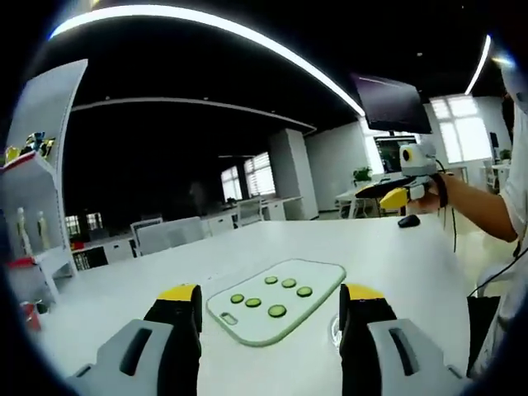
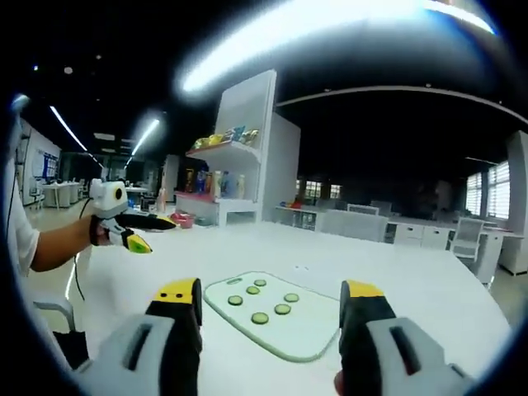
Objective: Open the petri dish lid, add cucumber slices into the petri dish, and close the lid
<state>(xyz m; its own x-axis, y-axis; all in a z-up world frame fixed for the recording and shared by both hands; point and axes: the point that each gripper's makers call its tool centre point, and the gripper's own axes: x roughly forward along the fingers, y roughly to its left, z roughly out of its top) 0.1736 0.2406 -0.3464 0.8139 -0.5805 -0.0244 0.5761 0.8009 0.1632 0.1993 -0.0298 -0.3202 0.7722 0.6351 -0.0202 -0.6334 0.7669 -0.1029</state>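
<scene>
Left gripper [image 1: 271,307]: jaws spread wide, nothing between them, held above the near edge of the white table [image 1: 388,247]. Right gripper [image 2: 271,307]: likewise spread apart and holding nothing, hovering over the table from the opposite side.

On the table, a pale green cutting board [image 1: 276,301] with rounded corners, lying flat near the edge closest to the left gripper. On the board, six cucumber slices [image 1: 277,311] in two loose rows, apart from one another. Just beside the board's right corner in the left gripper view, a clear round rim, probably the petri dish [image 1: 335,328], mostly hidden behind the right-hand jaw; lid on or off, cannot tell.

In the left gripper view, the right gripper seen again at upper right, held in a hand [image 1: 431,198] well above the far side of the table, with a cable hanging from it. A small dark object [image 1: 408,220] on the table below that hand. In the right gripper view, the left gripper visible at left, raised well clear of the board.

Nothing lying between either gripper and the board. Around the table: a white shelf unit [image 2: 239,165] with colourful items, rows of white desks and chairs [image 2: 363,224], windows [image 1: 259,173], long ceiling light strips [image 1: 247,37], a dark monitor [image 1: 389,103].
</scene>
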